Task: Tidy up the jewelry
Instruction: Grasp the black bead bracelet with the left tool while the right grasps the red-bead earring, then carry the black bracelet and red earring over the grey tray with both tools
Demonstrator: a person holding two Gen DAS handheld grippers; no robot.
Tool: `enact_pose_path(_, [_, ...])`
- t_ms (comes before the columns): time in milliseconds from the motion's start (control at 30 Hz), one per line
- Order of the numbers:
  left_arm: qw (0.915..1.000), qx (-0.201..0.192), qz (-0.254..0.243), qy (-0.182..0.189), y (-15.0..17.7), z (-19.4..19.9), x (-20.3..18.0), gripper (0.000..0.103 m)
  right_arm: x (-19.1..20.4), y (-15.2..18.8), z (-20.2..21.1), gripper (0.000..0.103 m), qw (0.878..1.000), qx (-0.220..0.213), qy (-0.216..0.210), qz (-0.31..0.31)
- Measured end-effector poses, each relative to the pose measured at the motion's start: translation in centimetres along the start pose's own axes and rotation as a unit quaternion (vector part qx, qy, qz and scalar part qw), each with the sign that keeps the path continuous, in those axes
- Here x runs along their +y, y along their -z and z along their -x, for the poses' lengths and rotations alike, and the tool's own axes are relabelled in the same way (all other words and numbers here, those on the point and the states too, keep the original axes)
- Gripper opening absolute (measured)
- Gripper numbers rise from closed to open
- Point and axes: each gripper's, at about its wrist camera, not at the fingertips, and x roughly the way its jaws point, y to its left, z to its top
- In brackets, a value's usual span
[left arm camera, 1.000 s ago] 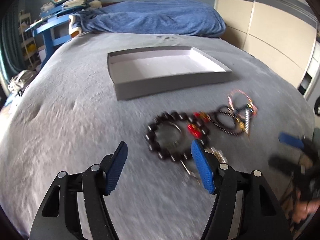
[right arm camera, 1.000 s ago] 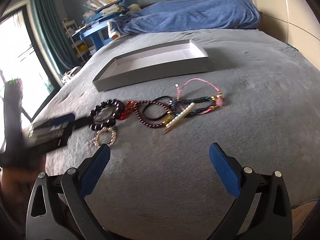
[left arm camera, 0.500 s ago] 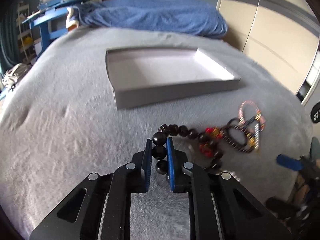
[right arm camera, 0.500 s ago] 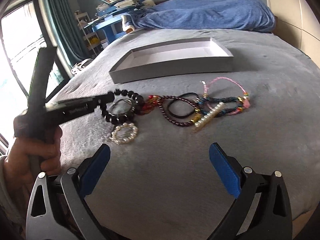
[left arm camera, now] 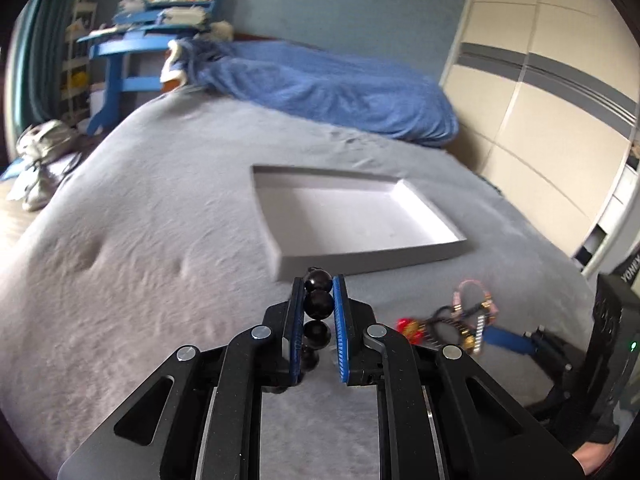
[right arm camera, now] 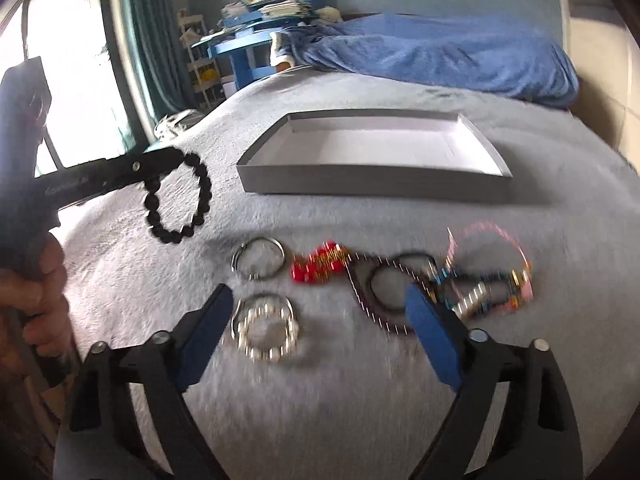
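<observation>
Left gripper [left arm camera: 316, 312] is clamped on the black bead bracelet [right arm camera: 178, 200], pads pinching roughly one bead while the rest of the loop hangs free off the bedspread [right arm camera: 360, 400], short of the open grey box [right arm camera: 372, 182]. Main risk: round glossy beads between flat pads, so the pinched bead could roll or squirt out if the grip loosens or the swing toward the box is jerky; it would then land on the soft cover short of the box. Second risk: the dangling loop could catch the box's near wall on the way over and get dragged out of the grip, so it probably needs height before crossing the rim. Right gripper [right arm camera: 320, 316] is wide open, holding nothing, low over the remaining pile: silver ring bangle [right arm camera: 258, 258], pearl bracelet [right arm camera: 266, 332], red bead cluster [right arm camera: 318, 268], dark cord loop [right arm camera: 386, 292] and pink bracelet [right arm camera: 492, 252]. These overlap, so grabbing one may pull others along. Black bracelet looks like large uniform beads in a limp loop. Box is empty.
</observation>
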Motion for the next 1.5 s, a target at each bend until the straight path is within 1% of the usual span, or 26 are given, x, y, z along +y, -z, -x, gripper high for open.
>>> enact_pose_path(67, [0.9997,0.019,0.011,-0.015,0.2,-0.7,0.9,0.015,0.6,-0.8,-1.5,0.072,1.0,0.013,0.001,0.024])
enact_pose_path(133, [0.9989,0.035,0.014,-0.026,0.7,-1.3,1.4,0.015,1.3,-1.3,-3.3,0.067,0.998,0.033,0.008,0.056])
enact_pose_path(167, [0.9987,0.039,0.014,-0.029,0.8,-1.5,1.4,0.015,1.7,-1.3,-3.8,0.062,0.997,0.04,0.012,0.069])
enact_pose_path(200, [0.9986,0.042,0.013,-0.03,1.0,-1.5,1.5,0.015,2.0,-1.3,-4.5,0.059,0.995,0.048,0.017,0.081])
enact_pose_path(267, [0.9985,0.045,0.012,-0.031,1.2,-1.5,1.4,0.015,2.1,-1.4,-5.7,0.046,0.993,0.063,0.026,0.098])
enact_pose_path(300, [0.9985,0.045,0.01,-0.03,1.2,-1.6,1.3,0.015,2.3,-1.3,-5.8,0.042,0.993,0.063,0.029,0.1])
enact_pose_path(333, [0.9985,0.046,0.009,-0.03,1.3,-1.6,1.3,0.015,2.2,-1.4,-5.9,0.032,0.992,0.063,0.033,0.101])
enact_pose_path(400, [0.9985,0.046,0.005,-0.029,1.4,-1.6,1.2,0.015,1.7,-1.6,-5.9,0.018,0.993,0.057,0.033,0.093])
enact_pose_path(467, [0.9986,0.044,-0.001,-0.029,1.5,-1.5,1.0,0.015,1.0,-1.7,-5.5,0.007,0.995,0.049,0.023,0.079])
enact_pose_path(533, [0.9987,0.04,-0.006,-0.029,1.4,-1.4,0.7,0.015,0.4,-1.8,-4.9,0.007,0.997,0.042,0.014,0.064])
enact_pose_path(733, [0.9988,0.026,-0.022,-0.034,0.8,-1.0,-0.1,0.015,-2.8,-3.6,-2.0,0.007,0.999,0.002,-0.044,-0.003])
enact_pose_path(800, [0.9989,0.017,-0.032,-0.029,0.4,-0.6,-0.7,0.015,-4.2,-4.6,-0.8,0.007,0.996,-0.012,-0.076,-0.037])
enact_pose_path(867, [0.9988,0.009,-0.043,-0.022,-0.3,-0.3,-1.6,0.015,-6.0,-5.7,0.3,0.007,0.991,-0.024,-0.111,-0.072])
enact_pose_path(933, [0.9986,0.002,-0.051,-0.015,-0.9,0.1,-2.2,0.015,-7.3,-6.5,1.4,0.007,0.986,-0.032,-0.133,-0.093])
enact_pose_path(1033, [0.9981,-0.008,-0.061,-0.007,-2.0,0.5,-3.0,0.015,-9.1,-7.8,2.4,0.007,0.982,-0.04,-0.147,-0.114])
enact_pose_path(1100, [0.9977,-0.016,-0.066,-0.002,-2.9,0.7,-3.4,0.015,-10.2,-8.5,2.8,0.007,0.98,-0.043,-0.149,-0.122])
enact_pose_path(1267, [0.9969,-0.032,-0.071,0.01,-5.2,0.7,-4.3,0.015,-12.3,-9.9,4.1,0.007,0.983,-0.054,-0.127,-0.123])
enact_pose_path(1500, [0.997,-0.039,-0.067,0.009,-8.2,-0.5,-4.1,0.015,-14.0,-11.5,3.8,0.007,0.987,-0.06,-0.097,-0.116])
